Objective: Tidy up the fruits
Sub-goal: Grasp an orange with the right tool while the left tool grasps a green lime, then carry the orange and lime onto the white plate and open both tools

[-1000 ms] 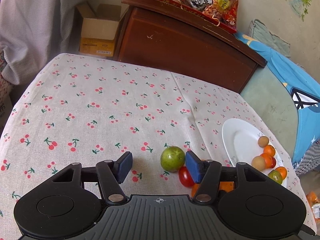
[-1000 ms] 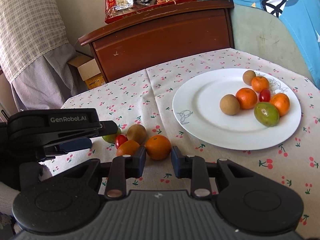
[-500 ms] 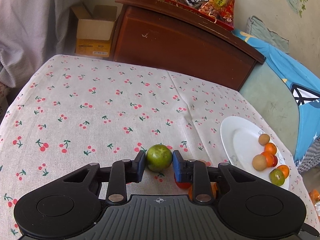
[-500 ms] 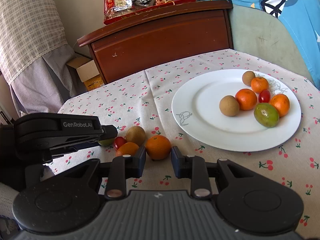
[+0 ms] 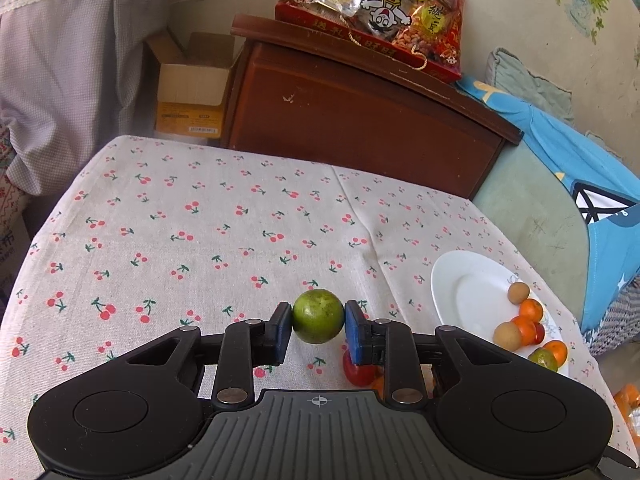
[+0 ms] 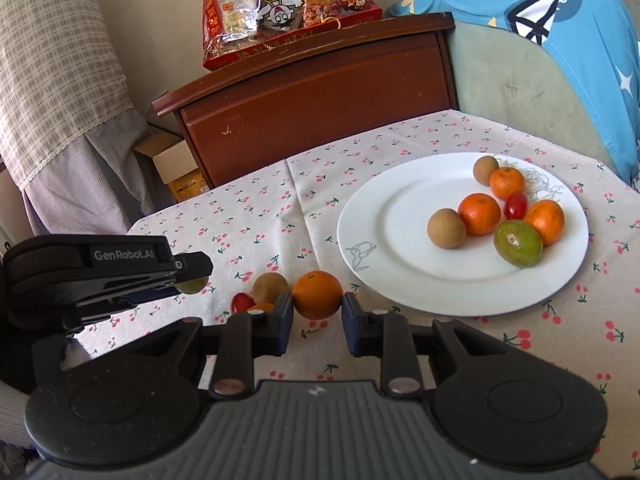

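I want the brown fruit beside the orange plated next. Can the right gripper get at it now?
Probably not yet: the right gripper is shut on the orange. The brown fruit lies just left, nothing covering it.

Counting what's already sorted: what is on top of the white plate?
On the white plate lie seven fruits: three oranges, two brown round fruits, one red tomato and one green fruit. Anything hidden behind them cannot be seen.
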`<state>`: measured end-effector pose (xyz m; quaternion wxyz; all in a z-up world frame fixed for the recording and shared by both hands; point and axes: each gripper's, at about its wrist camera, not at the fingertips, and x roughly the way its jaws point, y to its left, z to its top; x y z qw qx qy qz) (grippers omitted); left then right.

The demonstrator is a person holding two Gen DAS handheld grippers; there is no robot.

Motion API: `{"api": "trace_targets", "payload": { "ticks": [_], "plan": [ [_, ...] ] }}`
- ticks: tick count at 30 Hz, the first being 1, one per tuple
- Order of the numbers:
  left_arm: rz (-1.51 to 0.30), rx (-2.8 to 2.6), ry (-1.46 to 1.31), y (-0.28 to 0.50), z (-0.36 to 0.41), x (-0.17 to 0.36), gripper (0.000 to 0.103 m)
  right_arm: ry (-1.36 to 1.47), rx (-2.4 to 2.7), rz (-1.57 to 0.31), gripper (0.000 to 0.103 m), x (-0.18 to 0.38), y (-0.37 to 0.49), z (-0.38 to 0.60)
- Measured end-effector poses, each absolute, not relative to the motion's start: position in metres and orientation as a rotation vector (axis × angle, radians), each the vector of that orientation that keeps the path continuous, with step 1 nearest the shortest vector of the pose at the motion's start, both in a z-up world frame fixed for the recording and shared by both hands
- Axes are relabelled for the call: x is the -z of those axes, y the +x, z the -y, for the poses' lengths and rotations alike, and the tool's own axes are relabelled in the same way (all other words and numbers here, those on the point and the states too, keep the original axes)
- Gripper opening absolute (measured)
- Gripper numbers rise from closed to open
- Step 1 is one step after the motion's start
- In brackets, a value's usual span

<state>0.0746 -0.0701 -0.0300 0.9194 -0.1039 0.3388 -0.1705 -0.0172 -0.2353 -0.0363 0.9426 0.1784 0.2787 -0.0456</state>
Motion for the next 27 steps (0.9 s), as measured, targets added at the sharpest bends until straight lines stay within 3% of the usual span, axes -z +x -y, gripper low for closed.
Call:
{"api": "trace_targets", "payload": {
  "ticks": [13,27],
  "plan": [
    [-0.578,0.453,-0.22,0.059,0.094,-0.021,0.026,0.422,0.21,-0.479,0.026,0.013,-0.039,0.27],
    [-0.657,0.542,-0.109,0.072,0.15,0.0,0.026,0.487,0.295,-0.543,0.026,0.031,-0.039,0.289]
  ]
}}
